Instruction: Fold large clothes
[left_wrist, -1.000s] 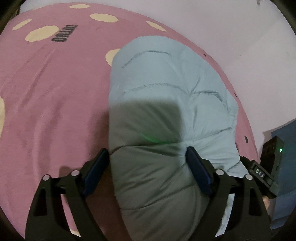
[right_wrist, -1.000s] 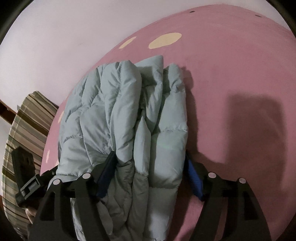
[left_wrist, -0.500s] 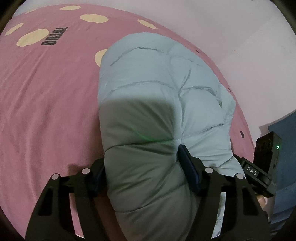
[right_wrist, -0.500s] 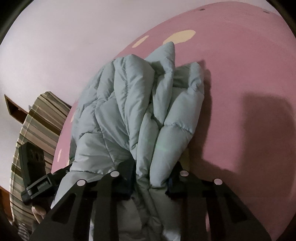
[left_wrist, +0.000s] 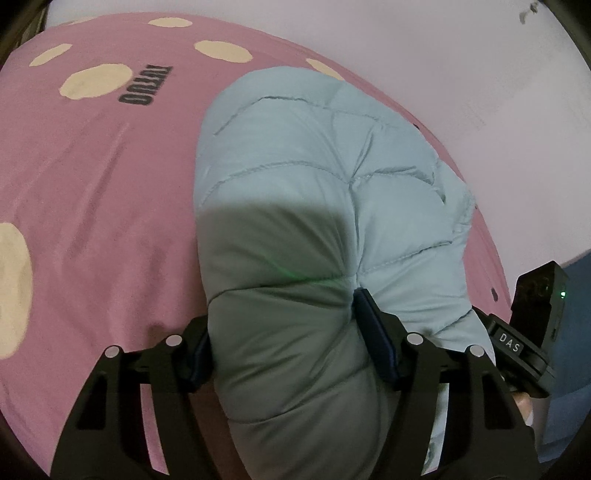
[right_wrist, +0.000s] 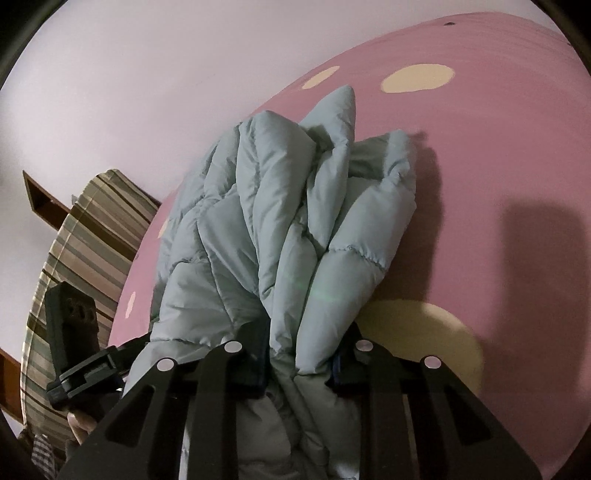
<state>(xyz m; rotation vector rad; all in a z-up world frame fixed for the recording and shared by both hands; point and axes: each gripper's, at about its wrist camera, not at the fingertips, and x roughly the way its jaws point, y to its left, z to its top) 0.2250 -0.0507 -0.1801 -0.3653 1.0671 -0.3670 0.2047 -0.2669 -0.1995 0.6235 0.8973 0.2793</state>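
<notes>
A pale blue quilted puffer jacket lies bunched on a pink bed sheet with cream spots. My left gripper is shut on a thick puffed fold at the jacket's near end, its blue pads pressed into both sides. In the right wrist view the jacket stands up in several gathered folds. My right gripper has its jaws closing on a narrow bundle of those folds, and the pads squeeze it. The right gripper's body shows at the right edge of the left wrist view.
The pink sheet spreads wide to the right of the jacket. A striped cushion and a brown wooden shelf sit at the left by the pale wall. Something dark blue lies beyond the bed's right edge.
Both grippers have closed from wide open onto the jacket. The right one pinched its folds into a tight bundle and shifted, so the folds now stand higher and nearer the wall.
</notes>
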